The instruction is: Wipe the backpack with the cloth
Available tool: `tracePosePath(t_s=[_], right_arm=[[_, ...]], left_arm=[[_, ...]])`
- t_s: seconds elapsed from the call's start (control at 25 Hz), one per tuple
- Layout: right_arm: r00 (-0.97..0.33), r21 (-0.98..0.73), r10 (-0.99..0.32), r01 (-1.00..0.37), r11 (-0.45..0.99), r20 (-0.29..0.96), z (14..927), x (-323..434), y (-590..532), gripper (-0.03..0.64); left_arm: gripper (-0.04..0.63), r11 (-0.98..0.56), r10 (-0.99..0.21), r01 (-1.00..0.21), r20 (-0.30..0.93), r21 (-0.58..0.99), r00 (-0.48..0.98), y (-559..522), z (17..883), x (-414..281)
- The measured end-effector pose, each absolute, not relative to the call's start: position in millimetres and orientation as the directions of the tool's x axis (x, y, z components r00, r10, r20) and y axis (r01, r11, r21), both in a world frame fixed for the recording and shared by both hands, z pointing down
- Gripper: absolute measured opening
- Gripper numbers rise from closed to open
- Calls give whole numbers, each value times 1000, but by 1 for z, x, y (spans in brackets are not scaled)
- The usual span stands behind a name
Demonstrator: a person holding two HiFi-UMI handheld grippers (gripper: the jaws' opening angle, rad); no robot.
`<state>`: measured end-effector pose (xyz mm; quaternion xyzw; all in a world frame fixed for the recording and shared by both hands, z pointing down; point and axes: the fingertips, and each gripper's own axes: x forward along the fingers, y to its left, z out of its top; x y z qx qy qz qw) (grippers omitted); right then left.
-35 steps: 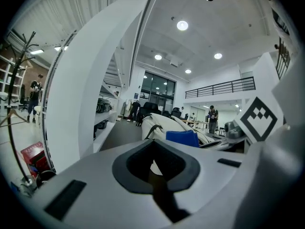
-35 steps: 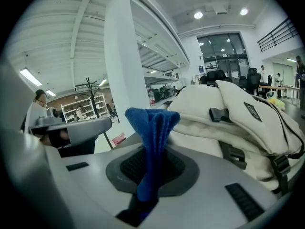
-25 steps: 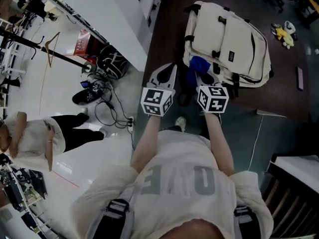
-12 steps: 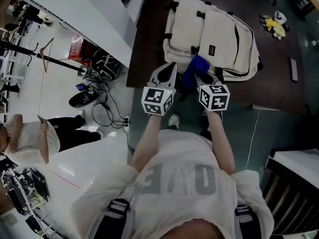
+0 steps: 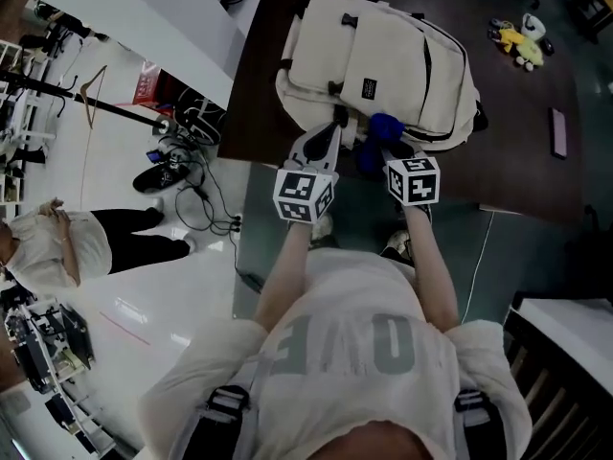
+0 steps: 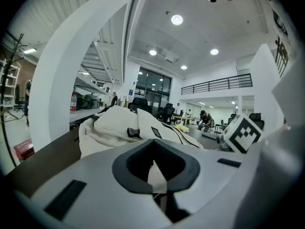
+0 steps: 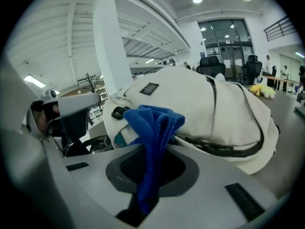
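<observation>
A cream backpack (image 5: 383, 60) lies flat on the dark brown table (image 5: 536, 175). My right gripper (image 5: 383, 142) is shut on a blue cloth (image 5: 380, 130), which sits bunched at the backpack's near edge. In the right gripper view the blue cloth (image 7: 152, 128) stands up out of the shut gripper (image 7: 143, 199), right in front of the backpack (image 7: 214, 104). My left gripper (image 5: 332, 134) is at the backpack's near left corner. Its jaws are shut with nothing between them in the left gripper view (image 6: 157, 185), with the backpack (image 6: 119, 125) just ahead.
A yellow toy (image 5: 512, 41) and a dark flat phone-like thing (image 5: 558, 132) lie on the table's right side. A white counter (image 5: 172, 17) runs along the left. Cables and shoes (image 5: 177, 156) lie on the floor, where a person (image 5: 57, 247) stands.
Both grippers have moved forward to the backpack's near edge. The blue cloth went along in the right gripper. Neither gripper's jaws changed.
</observation>
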<state>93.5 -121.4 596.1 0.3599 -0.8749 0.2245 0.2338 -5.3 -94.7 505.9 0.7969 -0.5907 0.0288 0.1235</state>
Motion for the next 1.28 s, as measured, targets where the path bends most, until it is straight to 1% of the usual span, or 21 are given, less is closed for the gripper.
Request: tracePosePath(t_s=[0.2,0.44,0.6,0.76,0.84,0.96,1.28], right_arm=[[-663,-246,-481,-700,670,575,603,115,-119,38],[-699,-268,-436,-657,705,567,604,130,-118,40],[-650,-241,-467,-703,669,600,613,174,-130,41],[-660,-256,-452,-694,673,600,616,197,-137,41],[-655,-226,-443,-681,696,612,616,204,-138,41],[-615,-154,-455,-687,710,644,617,231,-148,40],[-561,-99,-488,-718,688,669,621,277,-163,41]], left_arm=[[5,-213,-950,-965,199,151,241,-97,504,2],[5,-200,-953,-970,202,137,225,-104,505,27],[5,-217,-947,-967,210,134,242,-107,510,56],[5,-230,-942,-964,218,129,254,-108,517,85],[5,-227,-943,-965,218,129,251,-107,518,99],[5,-210,-950,-970,208,126,233,-106,515,115],[5,-199,-952,-975,216,100,217,-100,512,140]])
